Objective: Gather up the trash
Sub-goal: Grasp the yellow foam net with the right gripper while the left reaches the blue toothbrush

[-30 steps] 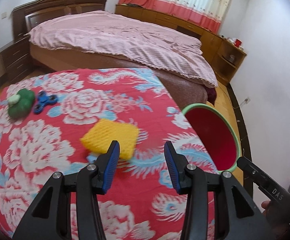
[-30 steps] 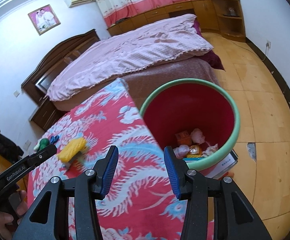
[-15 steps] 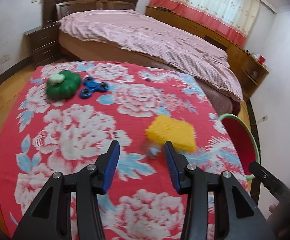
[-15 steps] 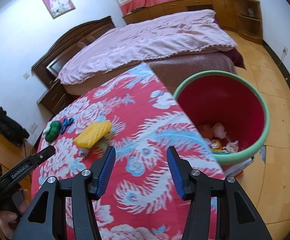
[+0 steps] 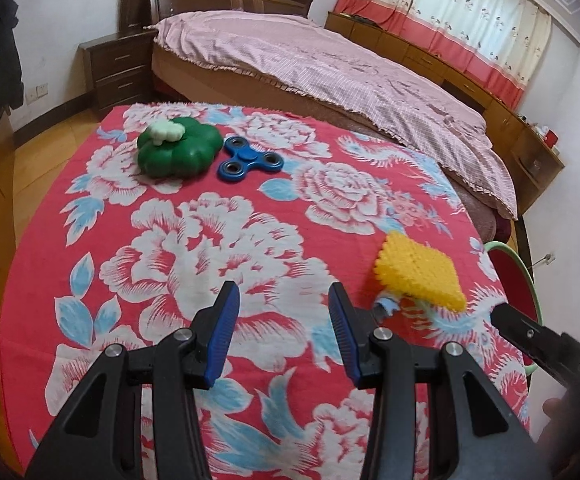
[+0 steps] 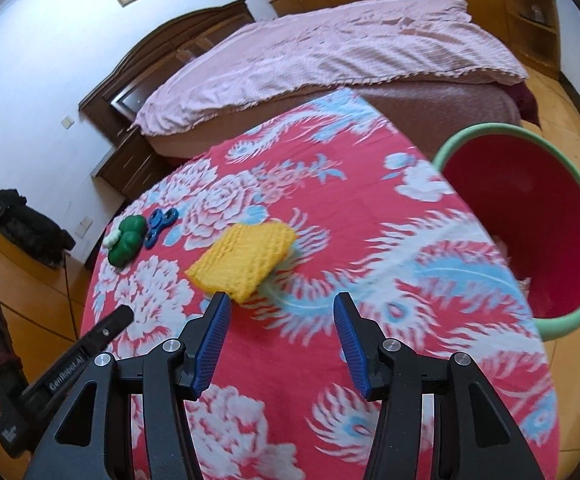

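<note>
Yellow foam netting (image 6: 242, 264) lies on the red floral table (image 5: 210, 240), near the edge beside the red bin (image 6: 529, 232). Both claws hover over the cloth, released and empty: left claw (image 5: 284, 334), right claw (image 6: 282, 346) just before the netting.

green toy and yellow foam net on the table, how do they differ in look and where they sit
The green toy is solid, glossy and lobed, with a pale piece on top; the yellow foam net is a flat, soft mesh sheet. The green toy sits at the far side of the table, touching the blue spinner; the yellow foam net lies near the bin side, closer to the tongs. Both rest on the red flowered cloth, ungripped.
</note>
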{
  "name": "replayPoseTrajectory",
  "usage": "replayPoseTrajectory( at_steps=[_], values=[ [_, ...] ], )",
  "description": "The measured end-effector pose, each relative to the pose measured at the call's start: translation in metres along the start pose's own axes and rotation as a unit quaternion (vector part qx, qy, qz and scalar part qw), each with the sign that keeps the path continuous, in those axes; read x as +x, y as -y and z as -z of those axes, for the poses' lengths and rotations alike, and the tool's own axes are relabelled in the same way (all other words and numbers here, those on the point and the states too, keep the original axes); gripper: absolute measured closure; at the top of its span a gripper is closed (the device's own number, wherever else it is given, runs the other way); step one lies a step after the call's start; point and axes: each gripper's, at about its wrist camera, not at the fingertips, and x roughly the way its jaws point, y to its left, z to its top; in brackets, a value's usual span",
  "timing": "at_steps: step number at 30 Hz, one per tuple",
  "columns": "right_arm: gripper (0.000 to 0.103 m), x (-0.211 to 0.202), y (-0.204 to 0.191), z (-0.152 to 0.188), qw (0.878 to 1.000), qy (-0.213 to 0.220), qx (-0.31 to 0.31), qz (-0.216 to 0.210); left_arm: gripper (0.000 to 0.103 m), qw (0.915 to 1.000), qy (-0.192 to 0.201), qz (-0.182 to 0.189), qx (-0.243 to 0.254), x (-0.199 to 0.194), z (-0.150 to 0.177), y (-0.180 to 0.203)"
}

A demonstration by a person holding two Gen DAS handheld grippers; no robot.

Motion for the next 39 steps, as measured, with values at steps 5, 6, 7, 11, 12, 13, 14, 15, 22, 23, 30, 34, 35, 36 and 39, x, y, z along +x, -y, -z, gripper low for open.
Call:
replayPoseTrajectory(
  at_steps=[5,6,7,11,12,13,14,15,22,23,30,34,35,36,39],
  values=[
    [0.048,0.021,-0.011,-0.008,1.000,-0.011,0.002,-0.003,0.057,0.9999,-0.007,-0.002,-0.012,0.008,0.000,-0.013],
    [0.048,0.024,-0.013,-0.010,1.000,-0.014,0.003,-0.006,0.057,0.9999,-0.008,-0.002,-0.015,0.009,0.000,-0.016],
    [0.048,0.028,-0.015,-0.011,1.000,-0.016,0.004,-0.007,0.057,0.9998,-0.008,-0.003,-0.016,0.009,0.000,-0.017],
    [0.049,0.040,-0.020,-0.014,1.000,-0.022,0.007,-0.014,0.057,0.9997,-0.009,-0.004,-0.022,0.012,0.000,-0.024],
    [0.061,0.041,-0.020,-0.014,1.000,-0.021,0.007,-0.015,0.057,0.9997,-0.010,-0.003,-0.024,0.013,0.000,-0.025],
    [0.068,0.042,-0.021,-0.014,1.000,-0.022,0.006,-0.015,0.057,0.9996,-0.011,-0.003,-0.025,0.013,0.000,-0.026],
    [0.076,0.044,-0.022,-0.013,1.000,-0.022,0.003,-0.013,0.057,0.9996,-0.011,-0.002,-0.025,0.014,0.000,-0.026],
    [0.084,0.044,-0.023,-0.013,1.000,-0.020,0.001,-0.013,0.057,0.9996,-0.012,-0.001,-0.025,0.014,0.000,-0.026],
    [0.096,0.031,-0.026,-0.013,1.000,0.011,-0.020,-0.020,0.057,0.9997,-0.014,0.007,-0.019,0.015,0.001,-0.020],
    [0.096,0.028,-0.026,-0.014,0.999,0.017,-0.022,-0.020,0.057,0.9997,-0.014,0.008,-0.018,0.015,0.001,-0.019],
    [0.096,-0.001,-0.018,-0.017,0.998,0.060,-0.017,-0.021,0.057,0.9997,-0.017,0.017,-0.004,0.014,0.002,-0.006],
    [0.096,-0.019,-0.005,-0.018,0.997,0.079,-0.006,-0.018,0.057,0.9994,-0.022,0.028,0.006,0.015,0.002,0.007],
    [0.096,-0.021,-0.003,-0.018,0.997,0.081,-0.005,-0.017,0.057,0.9992,-0.023,0.031,0.009,0.016,0.002,0.010],
    [0.096,-0.024,0.000,-0.018,0.996,0.084,-0.003,-0.015,0.057,0.9990,-0.024,0.036,0.014,0.016,0.001,0.015],
    [0.096,-0.032,0.010,-0.016,0.996,0.089,0.006,-0.010,0.057,0.9980,-0.029,0.048,0.029,0.020,0.000,0.027]
  ],
)
